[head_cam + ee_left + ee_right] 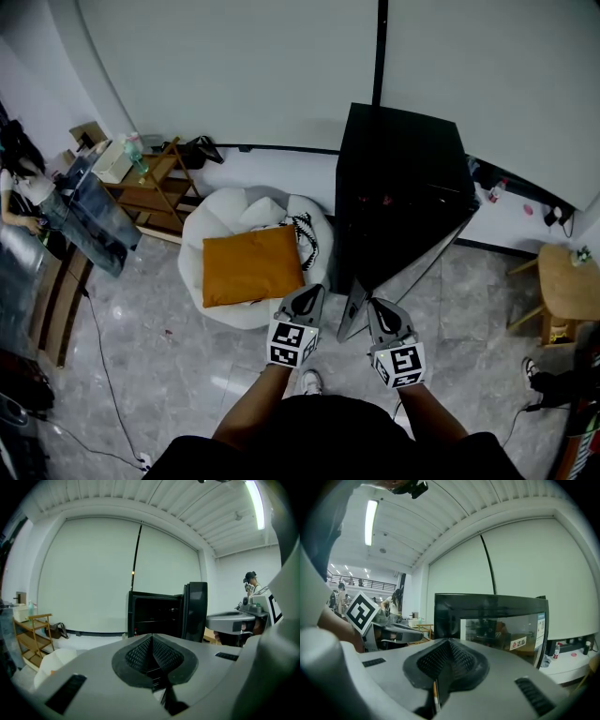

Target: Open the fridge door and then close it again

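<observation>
The black fridge [403, 178] stands against the white wall. Its glass door [417, 267] hangs open, swung out toward me. In the left gripper view the dark open inside [154, 613] shows, with the door [196, 611] edge-on to its right. The right gripper view faces the glass door [501, 627] close up, with a small sticker on it. My left gripper [309, 294] [152, 656] is shut and holds nothing, just left of the door's free edge. My right gripper [378, 307] [449, 658] is shut and empty, close in front of the door, apart from it.
A white beanbag seat [220, 225] with an orange cushion [248, 267] lies left of the fridge. A wooden shelf [155, 187] stands further left, by a person [19, 183]. A wooden stool [567, 281] is at the right. Cables run over the grey tiled floor [150, 366].
</observation>
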### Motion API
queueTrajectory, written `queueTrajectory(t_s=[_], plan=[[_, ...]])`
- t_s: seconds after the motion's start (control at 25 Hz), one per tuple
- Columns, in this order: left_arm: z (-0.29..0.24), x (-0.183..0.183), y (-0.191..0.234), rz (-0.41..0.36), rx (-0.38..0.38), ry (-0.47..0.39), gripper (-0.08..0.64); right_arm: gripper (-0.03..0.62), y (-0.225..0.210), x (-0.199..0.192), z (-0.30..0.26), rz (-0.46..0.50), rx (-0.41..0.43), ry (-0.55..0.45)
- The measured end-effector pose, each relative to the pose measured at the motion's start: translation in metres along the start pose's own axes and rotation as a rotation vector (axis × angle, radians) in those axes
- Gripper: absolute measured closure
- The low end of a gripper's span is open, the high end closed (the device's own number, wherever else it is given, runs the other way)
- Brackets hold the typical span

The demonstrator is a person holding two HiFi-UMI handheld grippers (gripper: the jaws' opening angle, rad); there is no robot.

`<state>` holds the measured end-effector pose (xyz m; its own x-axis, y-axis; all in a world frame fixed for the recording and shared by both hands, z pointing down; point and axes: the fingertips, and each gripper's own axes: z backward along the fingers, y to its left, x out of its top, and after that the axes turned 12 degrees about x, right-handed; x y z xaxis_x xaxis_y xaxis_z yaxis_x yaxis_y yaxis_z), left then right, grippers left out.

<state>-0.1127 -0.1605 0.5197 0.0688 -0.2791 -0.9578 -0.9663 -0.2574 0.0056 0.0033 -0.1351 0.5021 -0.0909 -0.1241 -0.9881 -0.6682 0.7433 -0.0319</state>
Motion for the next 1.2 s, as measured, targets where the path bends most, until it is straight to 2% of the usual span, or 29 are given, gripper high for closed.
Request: queueTrajectory(t_s=[0.48,1.0,1.2], plan=[[-0.024,0.002,0.026,-0.131,-0.01,-0.007,0.538,0.575,-0.01,0.006,-0.042,0.009,-0.024,-0.028],[-0.043,-0.009,0.052,-0.12,-0.023,0.02,0.538,0.575,-0.027,0.015,-0.09,0.023,-0.026,-0.039],[-0.048,-0.003,0.059,-0.142,-0.019,0.002,0.538,0.575,-0.037,0.018,-0.111,0.043,-0.04,-0.045]])
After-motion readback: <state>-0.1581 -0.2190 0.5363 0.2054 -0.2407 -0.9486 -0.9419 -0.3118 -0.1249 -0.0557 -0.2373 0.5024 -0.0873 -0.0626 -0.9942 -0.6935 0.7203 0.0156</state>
